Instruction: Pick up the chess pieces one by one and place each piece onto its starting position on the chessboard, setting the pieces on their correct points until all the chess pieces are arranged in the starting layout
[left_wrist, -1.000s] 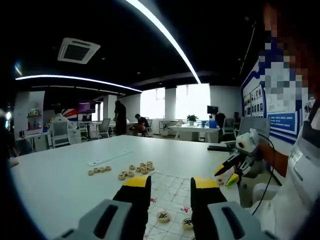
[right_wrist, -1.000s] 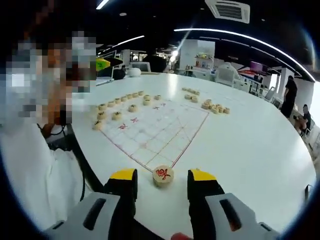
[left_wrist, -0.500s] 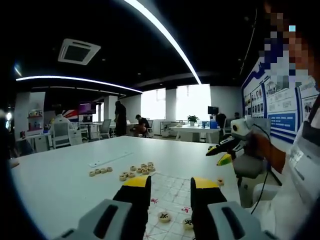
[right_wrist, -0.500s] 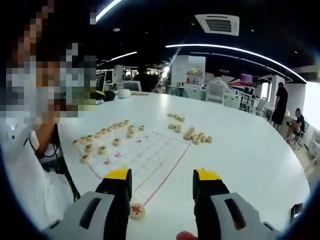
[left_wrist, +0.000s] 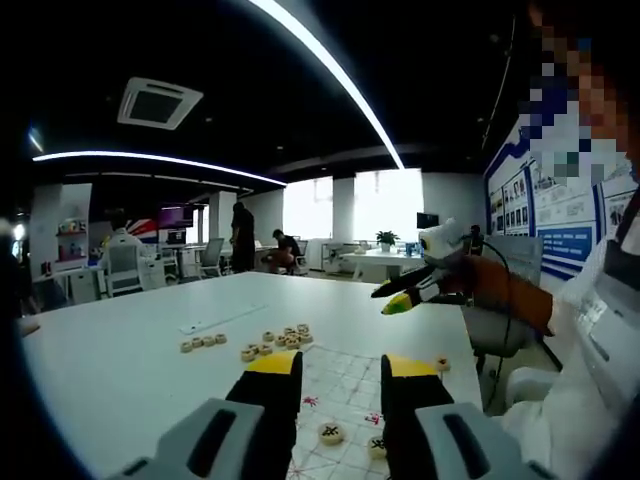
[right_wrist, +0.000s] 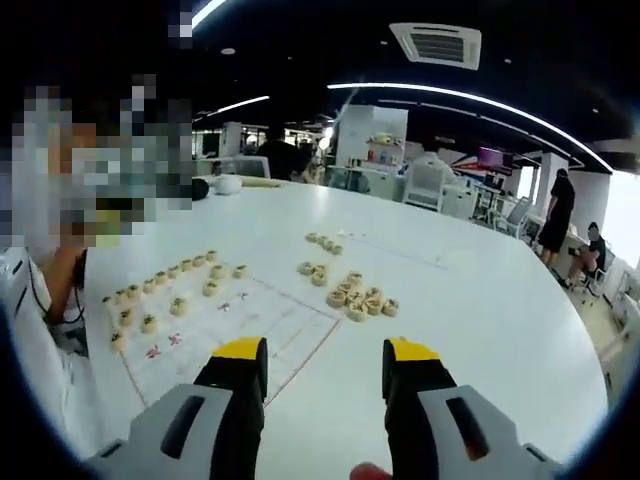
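Two grippers, jaws wide, empty | chessboard (right_wrist: 215, 335) holds pieces (right_wrist: 170, 285)

White office chairs (left_wrist: 125, 266), potted plant (left_wrist: 384, 237)

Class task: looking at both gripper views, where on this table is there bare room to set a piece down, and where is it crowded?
Free: the white table right of the loose pile of pieces, and the board's middle between that pile and the lined-up row of pieces. In the left gripper view, the table left of the pile is also bare. Crowded: the row and the pile.
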